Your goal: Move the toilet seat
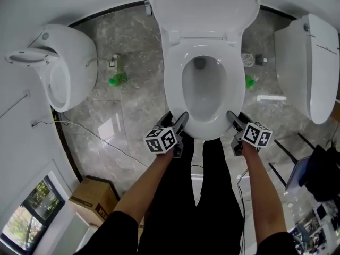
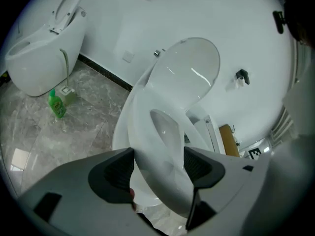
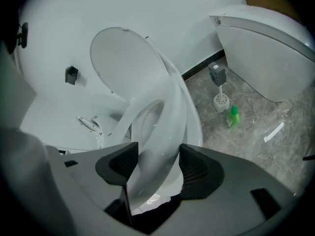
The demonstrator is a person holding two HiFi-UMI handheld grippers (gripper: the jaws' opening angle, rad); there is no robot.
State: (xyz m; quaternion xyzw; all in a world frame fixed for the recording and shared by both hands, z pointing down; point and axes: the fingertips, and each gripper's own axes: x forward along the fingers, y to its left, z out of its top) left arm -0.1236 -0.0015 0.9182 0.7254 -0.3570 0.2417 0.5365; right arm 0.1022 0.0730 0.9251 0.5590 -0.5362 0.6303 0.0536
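The toilet seat sits over the toilet bowl, its front edge tilted up off the bowl's rim. The left hand-held gripper clamps the seat at the bowl's front left, and the right hand-held gripper clamps it at the front right. The lid stands raised behind the bowl.
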